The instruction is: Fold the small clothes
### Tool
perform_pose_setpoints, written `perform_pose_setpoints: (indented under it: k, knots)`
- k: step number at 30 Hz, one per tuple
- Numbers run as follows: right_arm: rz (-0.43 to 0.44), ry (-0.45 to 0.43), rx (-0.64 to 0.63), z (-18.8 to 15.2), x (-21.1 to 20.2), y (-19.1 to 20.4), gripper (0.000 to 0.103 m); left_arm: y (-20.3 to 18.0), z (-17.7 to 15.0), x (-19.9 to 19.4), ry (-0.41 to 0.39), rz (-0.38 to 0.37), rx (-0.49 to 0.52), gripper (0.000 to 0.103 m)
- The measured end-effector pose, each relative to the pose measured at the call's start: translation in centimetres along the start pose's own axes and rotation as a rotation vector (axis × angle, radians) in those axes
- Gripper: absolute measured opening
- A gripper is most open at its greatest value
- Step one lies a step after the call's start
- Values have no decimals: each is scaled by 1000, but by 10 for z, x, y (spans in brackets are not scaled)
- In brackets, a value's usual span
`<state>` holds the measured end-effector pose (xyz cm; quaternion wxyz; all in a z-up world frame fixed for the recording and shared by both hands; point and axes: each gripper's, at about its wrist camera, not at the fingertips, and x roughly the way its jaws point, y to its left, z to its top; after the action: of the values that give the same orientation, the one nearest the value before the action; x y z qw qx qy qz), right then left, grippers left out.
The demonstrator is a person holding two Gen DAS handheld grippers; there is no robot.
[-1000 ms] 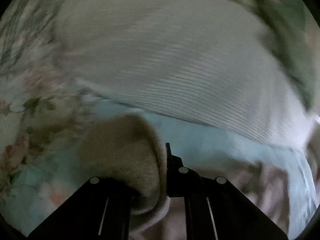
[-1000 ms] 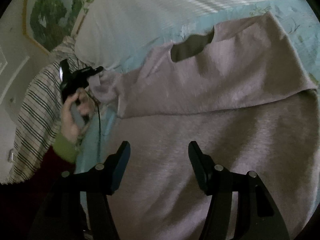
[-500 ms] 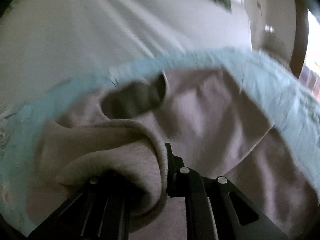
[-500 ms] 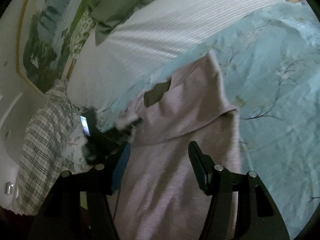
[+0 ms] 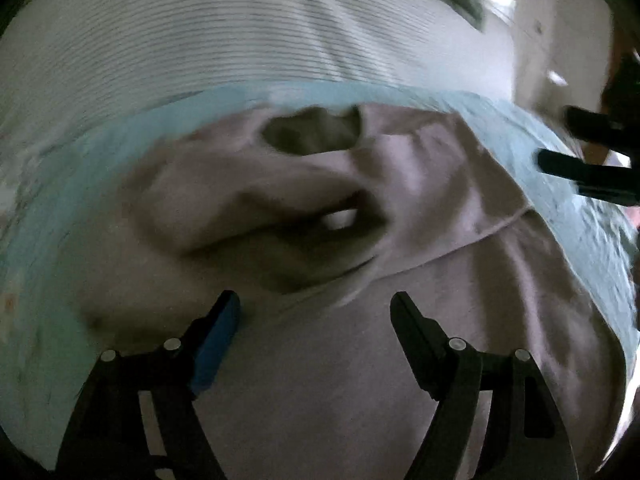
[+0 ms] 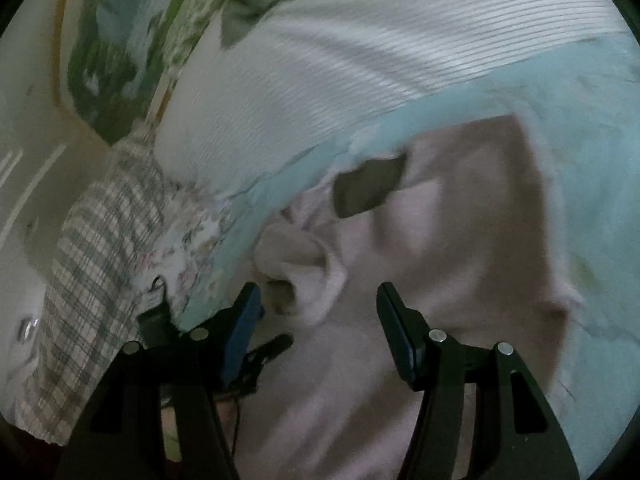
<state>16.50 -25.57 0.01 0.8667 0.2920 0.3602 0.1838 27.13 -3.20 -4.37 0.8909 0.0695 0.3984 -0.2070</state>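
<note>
- Opening over the pale pink fleece garment [image 5: 320, 380], the left gripper [image 5: 316, 312] has its fingers spreading, nothing between them.
- Lying on the light blue floral bed sheet [image 6: 580, 92], the garment has its sleeve [image 6: 304, 264] rumpled near the left edge.
- The right gripper [image 6: 318, 304] fingers stand apart, empty.
- Risk: the loose sleeve may slump and spoil the fold.
- No containers are visible.

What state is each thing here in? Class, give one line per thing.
Left hand-held gripper: jaws opening, nothing between them.
Right hand-held gripper: open, empty.
Pink sweater: lying on the bed, partly folded, sleeve bunched.
Blue bedsheet: spread out.
</note>
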Motion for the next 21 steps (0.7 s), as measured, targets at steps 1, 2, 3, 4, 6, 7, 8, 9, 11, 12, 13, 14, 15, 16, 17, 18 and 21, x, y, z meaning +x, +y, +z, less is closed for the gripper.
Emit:
perform_pose_setpoints:
  k: [1, 2, 3, 4, 6, 7, 8, 9, 11, 12, 13, 14, 15, 16, 17, 18, 21]
  knots:
    - [1, 28, -20, 6, 17, 4, 61, 14, -6, -5, -11, 26, -36, 78]
    - [-15, 58, -49, 14, 41, 9, 61, 29, -10, -9, -21, 59, -73, 78]
    - [-22, 77, -68, 18, 54, 13, 61, 44, -14, -9, -24, 93, -116, 78]
    - [-30, 102, -92, 25, 74, 17, 61, 57, -16, -10, -20, 117, -151, 78]
    - [-45, 138, -139, 34, 107, 23, 61, 84, -20, -8, -9, 162, -229, 77]
    - [-63, 160, -170, 38, 126, 27, 61, 99, -23, -6, -6, 173, -270, 75]
    - [-79, 174, -193, 42, 137, 30, 61, 109, -24, -4, -3, 177, -299, 75]
    - [-101, 203, -235, 45, 153, 33, 61, 119, -25, -1, 2, 177, -325, 74]
    - [-121, 260, -317, 47, 179, 40, 61, 132, -25, 8, 6, 187, -354, 72]
    - [-134, 293, -375, 46, 193, 45, 61, 135, -23, 14, 8, 192, -364, 72]
    - [-145, 316, -418, 43, 202, 48, 61, 137, -23, 16, 9, 191, -374, 72]
    - [-153, 346, -462, 39, 213, 52, 61, 138, -23, 17, 9, 191, -380, 72]
    - [-161, 356, -483, 37, 217, 54, 60, 139, -21, 17, 5, 198, -377, 72]
    - [-166, 355, -492, 35, 218, 55, 43, 138, -18, 18, -1, 211, -368, 72]
    - [-156, 347, -480, 35, 215, 56, 29, 137, -17, 19, -3, 218, -362, 72]
    - [-152, 327, -459, 36, 209, 56, 12, 138, -15, 21, -3, 231, -358, 72]
    - [-142, 193, -362, 43, 167, 50, 8, 141, -15, 26, -6, 249, -376, 72]
